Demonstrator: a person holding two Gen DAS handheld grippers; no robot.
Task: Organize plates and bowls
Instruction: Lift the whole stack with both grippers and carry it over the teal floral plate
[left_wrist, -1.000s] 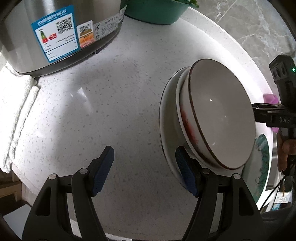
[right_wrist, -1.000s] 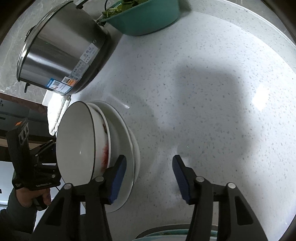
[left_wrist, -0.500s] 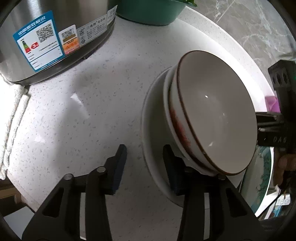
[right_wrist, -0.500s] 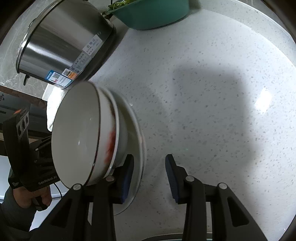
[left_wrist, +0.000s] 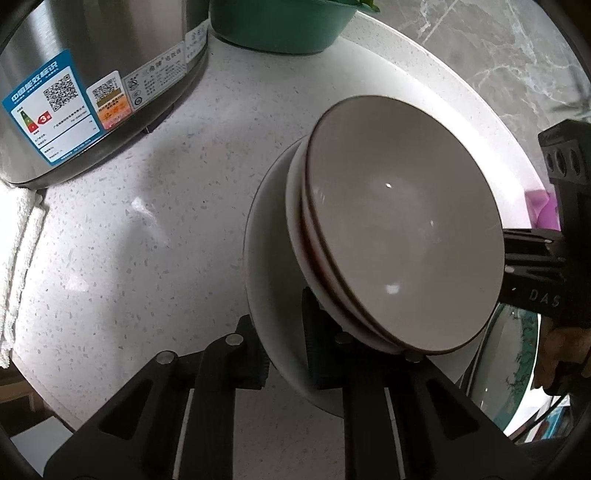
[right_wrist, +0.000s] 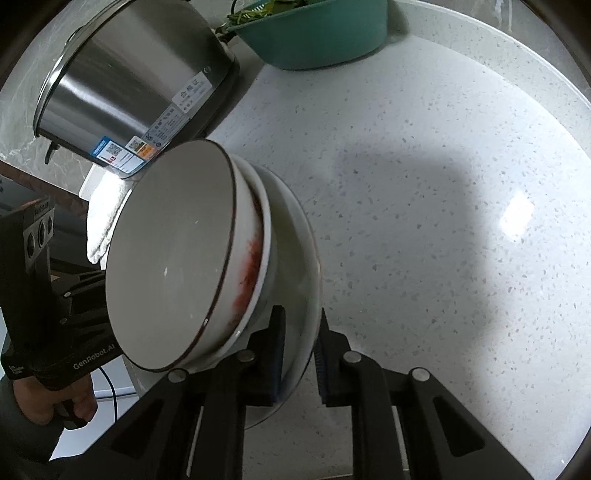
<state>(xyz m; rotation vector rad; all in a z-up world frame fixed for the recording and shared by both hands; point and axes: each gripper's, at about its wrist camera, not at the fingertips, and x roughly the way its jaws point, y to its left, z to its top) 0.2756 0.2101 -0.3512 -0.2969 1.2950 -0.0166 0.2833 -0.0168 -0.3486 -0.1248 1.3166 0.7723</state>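
A white plate (left_wrist: 269, 258) carries two stacked white bowls with brown rims; the top bowl (left_wrist: 402, 225) sits in a lower bowl (right_wrist: 255, 258) smeared red on its side. My left gripper (left_wrist: 284, 354) has its jaws closing, and the pads press the plate's near rim from both sides. In the right wrist view the plate (right_wrist: 299, 258) shows its opposite rim between my right gripper (right_wrist: 300, 356) pads, whose jaws are also closing and pressing on it. Each gripper's black body shows in the other's view.
A stainless steel cooker (left_wrist: 74, 81) with labels stands at the back left, a teal basin (left_wrist: 280, 26) of greens behind it. A white towel (left_wrist: 18, 266) lies at the left edge. A green-patterned plate (left_wrist: 513, 362) sits low right. The speckled white counter (right_wrist: 443, 184) stretches right.
Both grippers went from wide open to closed on the plate's rim. The left gripper slid right onto the rim, and the stack now sits nearer both cameras.
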